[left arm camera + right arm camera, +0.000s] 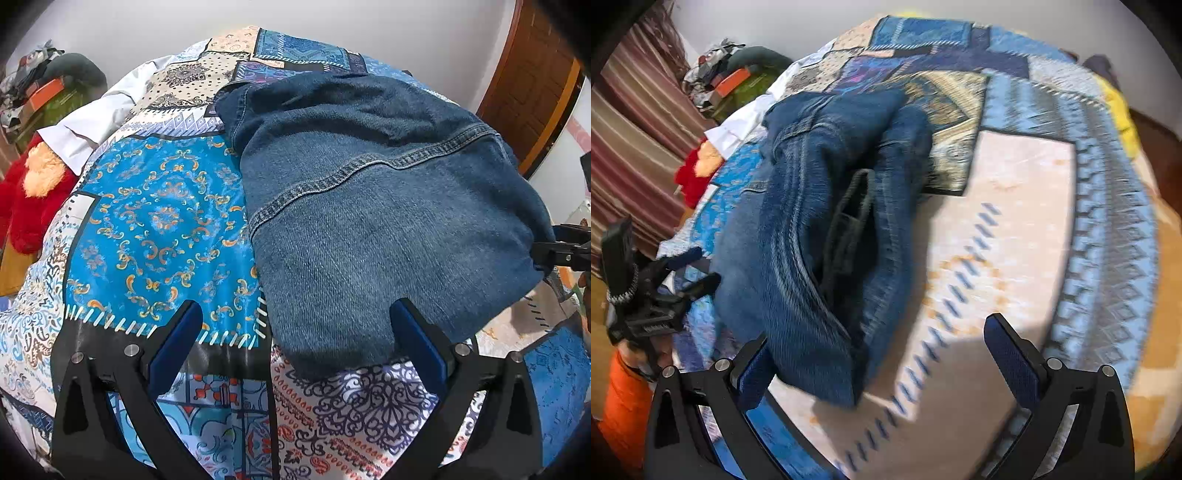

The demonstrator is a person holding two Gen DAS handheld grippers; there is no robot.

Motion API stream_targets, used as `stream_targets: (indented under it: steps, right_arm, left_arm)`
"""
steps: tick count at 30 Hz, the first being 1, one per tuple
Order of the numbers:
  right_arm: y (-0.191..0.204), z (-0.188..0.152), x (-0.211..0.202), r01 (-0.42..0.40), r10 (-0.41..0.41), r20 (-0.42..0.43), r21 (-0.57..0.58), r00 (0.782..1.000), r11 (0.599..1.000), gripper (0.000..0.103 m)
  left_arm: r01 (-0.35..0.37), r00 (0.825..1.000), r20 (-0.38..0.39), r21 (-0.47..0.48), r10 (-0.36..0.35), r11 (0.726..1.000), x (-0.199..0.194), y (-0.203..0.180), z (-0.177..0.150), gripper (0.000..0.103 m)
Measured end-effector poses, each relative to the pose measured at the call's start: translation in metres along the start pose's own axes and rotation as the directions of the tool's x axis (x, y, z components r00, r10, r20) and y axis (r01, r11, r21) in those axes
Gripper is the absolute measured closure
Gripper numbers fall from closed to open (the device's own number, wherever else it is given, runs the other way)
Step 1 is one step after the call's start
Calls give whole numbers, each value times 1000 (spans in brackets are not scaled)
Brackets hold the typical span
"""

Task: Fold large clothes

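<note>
Denim garment (369, 206) folded (right view blurred) | left fingers (295, 332) wide, empty | right fingers (879, 354) wide, empty

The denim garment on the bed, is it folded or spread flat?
Folded: the denim garment lies doubled in a compact bundle, with layered edges in the right wrist view.

My left tool (295, 332) points steeply downward, its blue-padded fingers (177, 347) spread wide with nothing pinched between them. My right tool (879, 365) tilts down just as steeply, its pads (1015, 358) also far apart and gripping nothing. In the right wrist view my left tool shows at the left edge, with an orange sleeve (624, 402) below it.
</note>
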State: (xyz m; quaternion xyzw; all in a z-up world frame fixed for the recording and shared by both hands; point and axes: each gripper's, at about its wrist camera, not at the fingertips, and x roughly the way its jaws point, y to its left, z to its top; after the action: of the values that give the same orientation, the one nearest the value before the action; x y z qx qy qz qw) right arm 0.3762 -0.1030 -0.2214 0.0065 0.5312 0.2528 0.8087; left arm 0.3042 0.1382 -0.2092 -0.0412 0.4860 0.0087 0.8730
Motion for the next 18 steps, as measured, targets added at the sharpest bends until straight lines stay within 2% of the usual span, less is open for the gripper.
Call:
stream_targets:
  steps: [4, 7, 13, 18]
  right_arm:
    - [-3, 1, -27, 31, -31, 16, 13, 999, 999, 1]
    - [3, 11, -51, 28, -27, 64, -3, 998, 1000, 1]
    - [27, 60, -66, -57, 60, 148, -29, 987, 998, 1]
    - [46, 108, -31, -76, 82, 118, -56, 990, 996, 1]
  left_arm:
    - [-82, 997, 17, 70, 81, 994, -19, 1, 3, 0]
    - [-110, 993, 61, 77, 105, 991, -34, 10, 13, 0]
    - [-71, 992, 101, -26, 74, 997, -33, 36, 66, 0]
    - [23, 999, 37, -84, -20, 996, 14, 41, 115, 0]
